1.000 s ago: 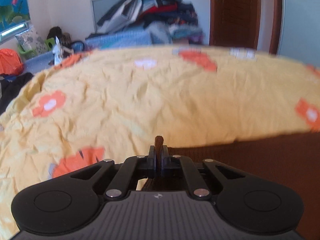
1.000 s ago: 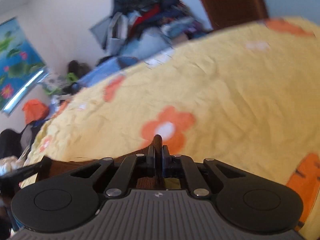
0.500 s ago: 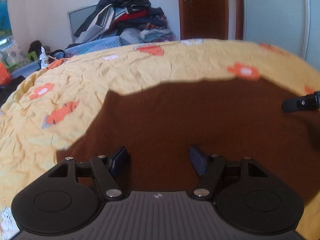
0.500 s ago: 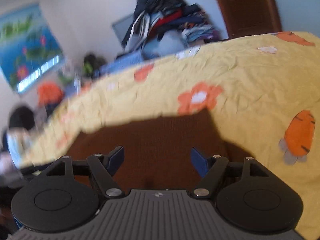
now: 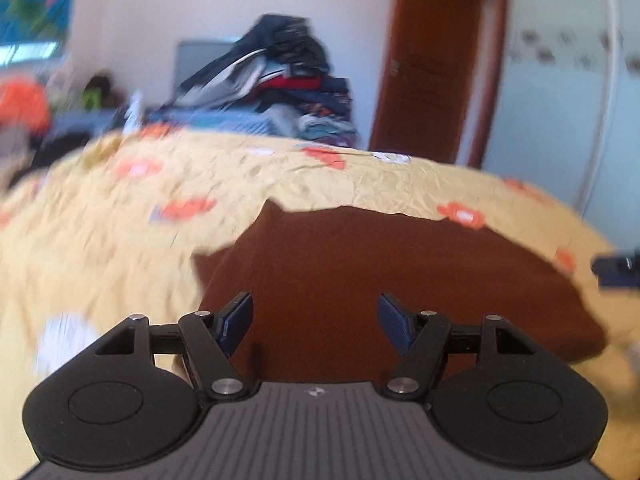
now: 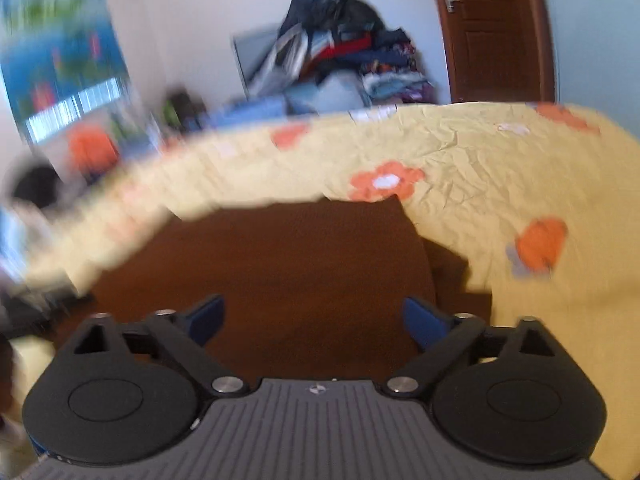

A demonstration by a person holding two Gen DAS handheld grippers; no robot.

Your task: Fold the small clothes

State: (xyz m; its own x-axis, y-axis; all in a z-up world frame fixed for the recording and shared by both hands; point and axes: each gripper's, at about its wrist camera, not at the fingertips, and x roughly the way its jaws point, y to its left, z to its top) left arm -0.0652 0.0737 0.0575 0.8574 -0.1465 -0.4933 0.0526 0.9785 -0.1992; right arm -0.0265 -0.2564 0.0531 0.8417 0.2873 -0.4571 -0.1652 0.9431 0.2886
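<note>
The left gripper (image 5: 316, 322) hung over the brown garment (image 5: 380, 280), its blue-padded fingers (image 5: 236, 320) spread wide apart with nothing between them. The garment lay flat on the yellow flowered bedspread (image 5: 120, 240), filling the middle of the left wrist view from about 9 o'clock across to 3 o'clock, with a small corner poking up at its far edge near 11 o'clock. At 3 o'clock, by the frame's edge, a dark blurred piece of the right gripper (image 5: 616, 270) showed just past the garment's right side.

In the right wrist view the right gripper (image 6: 314, 322) was likewise opened wide, its fingers (image 6: 424, 322) empty, held above the same brown garment (image 6: 280, 272). The cloth spread from 9 o'clock to about 2 o'clock, and a lower layer stuck out at its right edge toward 3 o'clock. The bedspread (image 6: 500, 184) wrapped around it from 10 o'clock to 4 o'clock.

Beyond the bed, at 12 o'clock in both views, rose a heap of clothes (image 5: 280, 80) against the white wall, with a brown wooden door (image 5: 436, 72) at 1 o'clock. A blue picture (image 6: 60, 60) hung at 10 o'clock in the right view. Much of the left side of both frames was blurred.
</note>
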